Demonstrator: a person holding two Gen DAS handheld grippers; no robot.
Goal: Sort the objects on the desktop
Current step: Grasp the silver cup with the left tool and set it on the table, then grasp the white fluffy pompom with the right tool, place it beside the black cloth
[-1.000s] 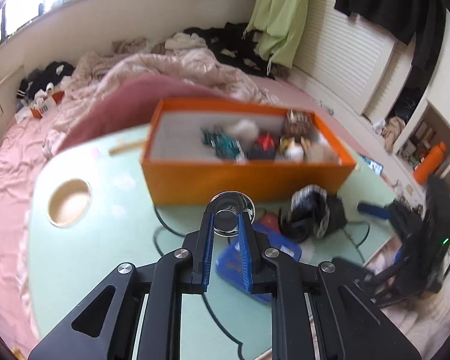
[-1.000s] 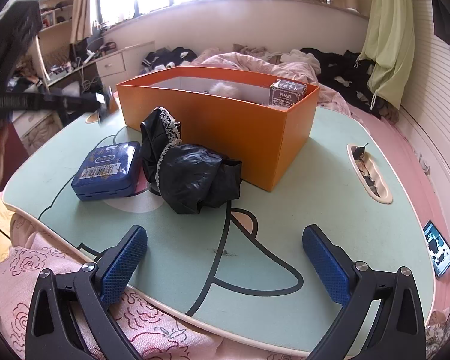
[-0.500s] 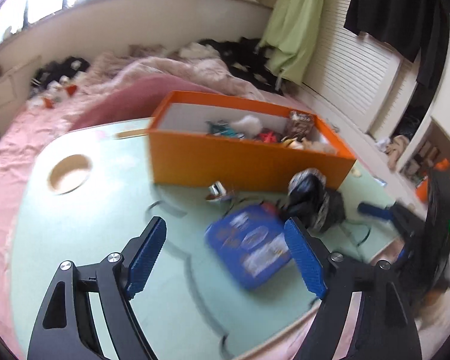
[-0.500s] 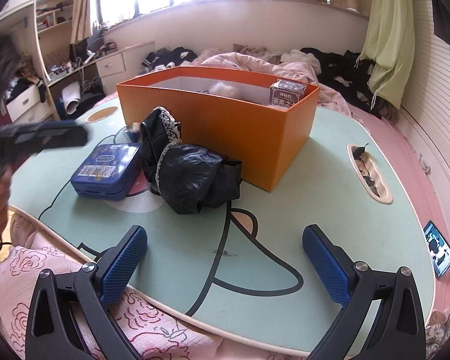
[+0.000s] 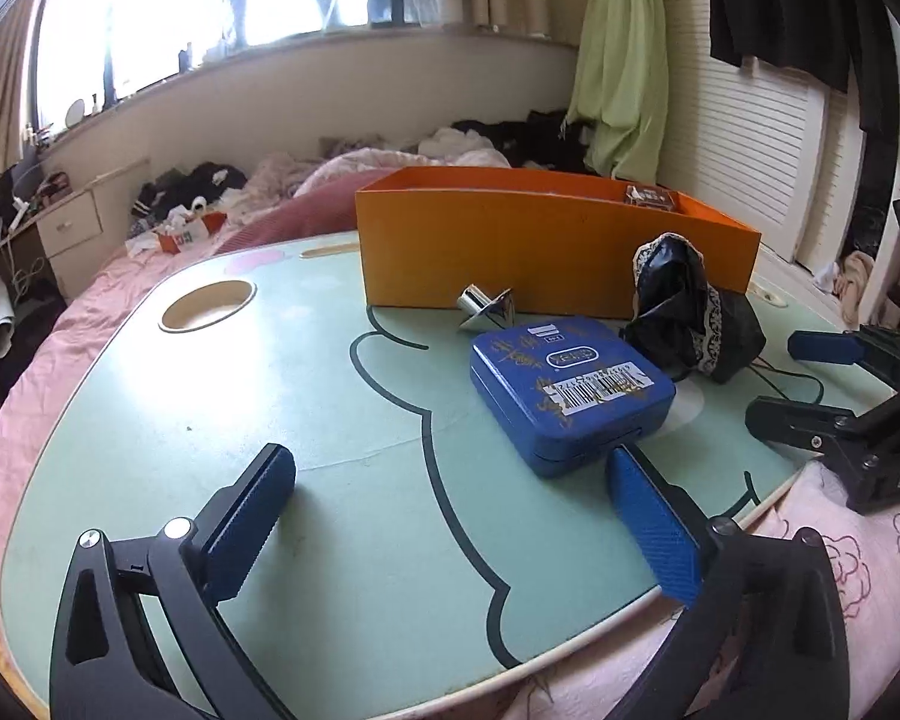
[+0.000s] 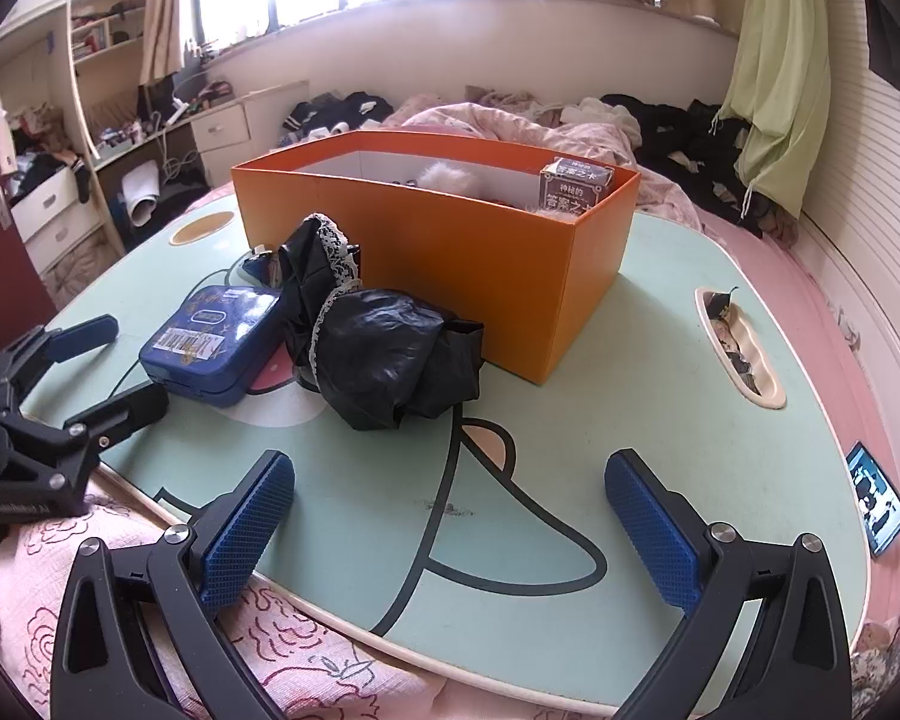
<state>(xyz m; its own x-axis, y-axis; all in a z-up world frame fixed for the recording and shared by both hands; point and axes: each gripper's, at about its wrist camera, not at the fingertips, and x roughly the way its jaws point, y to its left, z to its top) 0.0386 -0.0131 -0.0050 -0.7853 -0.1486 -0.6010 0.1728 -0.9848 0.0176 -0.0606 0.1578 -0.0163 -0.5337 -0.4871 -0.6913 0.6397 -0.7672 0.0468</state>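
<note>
The left gripper (image 5: 447,516) is opening, nothing between its jaws, with the shiny chrome cone-shaped top (image 5: 489,307) at twelve o'clock; the right gripper (image 6: 450,519) gapes empty.

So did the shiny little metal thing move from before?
Yes. The shiny metal piece was pinched in the left gripper above the table; now it lies tipped on the table beside the orange box, and the jaws are opening.

Green curtain (image 5: 621,60), pink bedding (image 6: 510,126), phone (image 6: 876,507) beside the table edge

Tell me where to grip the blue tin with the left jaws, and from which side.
Grip the blue tin across its two long side walls, coming from its near corner. It lies flat, too low for anything else, and the black cloth bundle crowds its far right side.
</note>
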